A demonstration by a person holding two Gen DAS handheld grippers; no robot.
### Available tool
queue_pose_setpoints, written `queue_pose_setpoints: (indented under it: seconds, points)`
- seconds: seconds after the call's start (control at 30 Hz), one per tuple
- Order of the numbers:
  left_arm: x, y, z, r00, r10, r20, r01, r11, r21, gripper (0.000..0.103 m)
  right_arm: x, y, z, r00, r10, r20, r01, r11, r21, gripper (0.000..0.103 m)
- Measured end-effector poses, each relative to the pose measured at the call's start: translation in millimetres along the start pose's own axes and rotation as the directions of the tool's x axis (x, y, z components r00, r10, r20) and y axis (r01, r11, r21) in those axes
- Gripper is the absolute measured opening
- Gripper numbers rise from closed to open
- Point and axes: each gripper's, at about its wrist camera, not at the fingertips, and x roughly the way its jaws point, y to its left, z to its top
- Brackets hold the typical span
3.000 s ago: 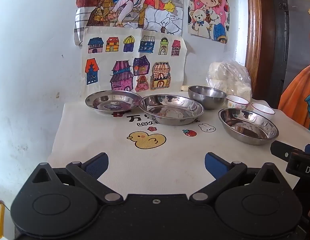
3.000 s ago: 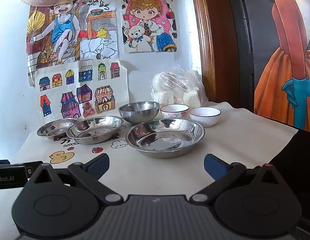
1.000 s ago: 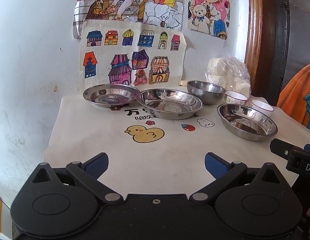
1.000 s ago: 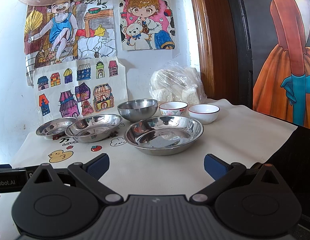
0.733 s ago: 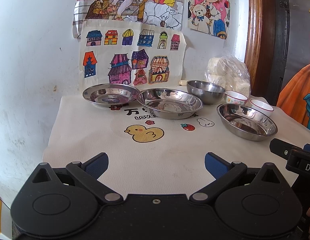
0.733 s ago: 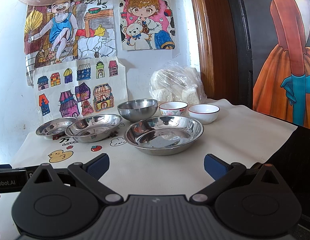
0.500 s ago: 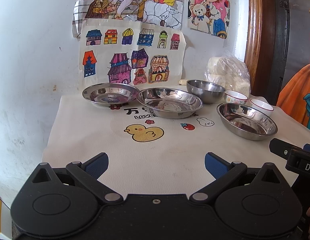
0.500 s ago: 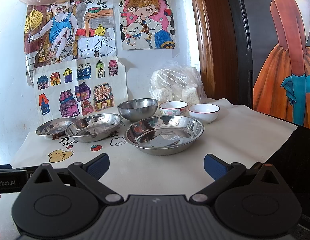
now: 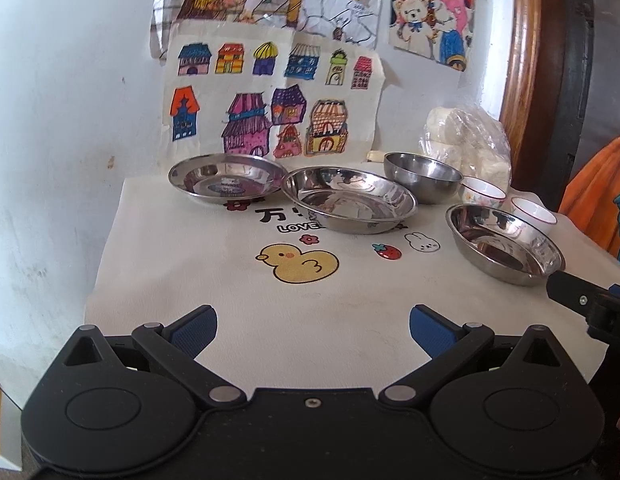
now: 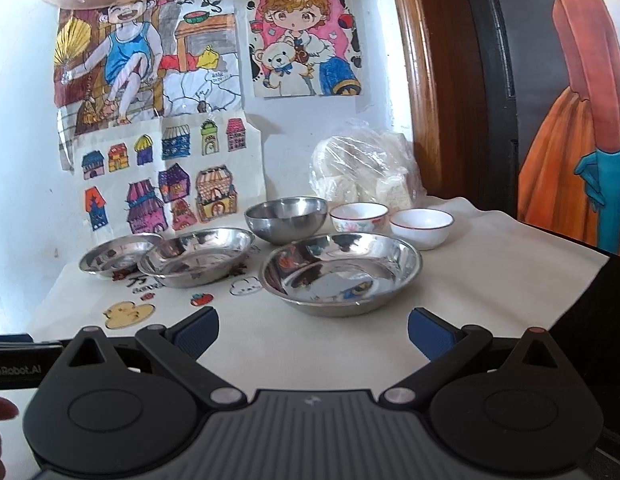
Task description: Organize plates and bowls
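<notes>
Three shallow steel plates stand on the white cloth: a left one [image 9: 226,179] [image 10: 118,257], a middle one [image 9: 348,199] [image 10: 196,256] and a right one [image 9: 503,243] [image 10: 341,271]. Behind them are a deep steel bowl [image 9: 422,176] [image 10: 286,218], a flowered white bowl [image 9: 482,192] [image 10: 359,217] and a red-rimmed white bowl [image 9: 533,210] [image 10: 421,226]. My left gripper [image 9: 313,326] is open and empty, hovering over the front of the cloth. My right gripper [image 10: 313,326] is open and empty, just in front of the right plate.
A plastic bag of white lumps [image 9: 467,144] [image 10: 363,168] lies at the back by a wooden frame [image 10: 433,80]. Drawings hang on the wall [image 9: 50,100] behind the table. The cloth's left edge [image 9: 106,248] drops off near the wall. The other gripper's body shows at the right [image 9: 581,300].
Both views have barely shifted; the left gripper has drawn back and tilted slightly. Both grippers stay open and no dish has moved.
</notes>
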Motion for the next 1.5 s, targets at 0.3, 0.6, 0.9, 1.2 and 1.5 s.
queue_pose_setpoints:
  seconds: [0.3, 0.6, 0.9, 1.2, 1.5]
  points:
    - [20, 38, 44, 1.0, 0.013, -0.019, -0.014, 0.998, -0.063, 0.102, 20, 9, 33, 0.992, 0.123, -0.037, -0.123, 0.992, -0.001, 0.103]
    - [49, 62, 81, 1.0, 0.005, -0.015, -0.007, 0.99, -0.143, 0.102, 59, 21, 63, 0.978, 0.202, -0.049, -0.204, 0.978, -0.048, 0.103]
    - [104, 51, 104, 0.998, 0.029, -0.049, -0.042, 0.955, -0.293, 0.102, 136, 43, 85, 0.958, 0.251, -0.141, -0.271, 0.952, -0.142, 0.103]
    - [141, 46, 111, 0.992, 0.039, -0.119, -0.076, 0.944, -0.32, 0.098, 210, 42, 98, 0.923, 0.306, -0.233, -0.338, 0.935, -0.11, 0.101]
    - [158, 42, 107, 0.986, 0.021, -0.167, -0.078, 0.936, -0.344, 0.084, 246, 45, 95, 0.906, 0.287, -0.311, -0.325, 0.943, -0.077, 0.088]
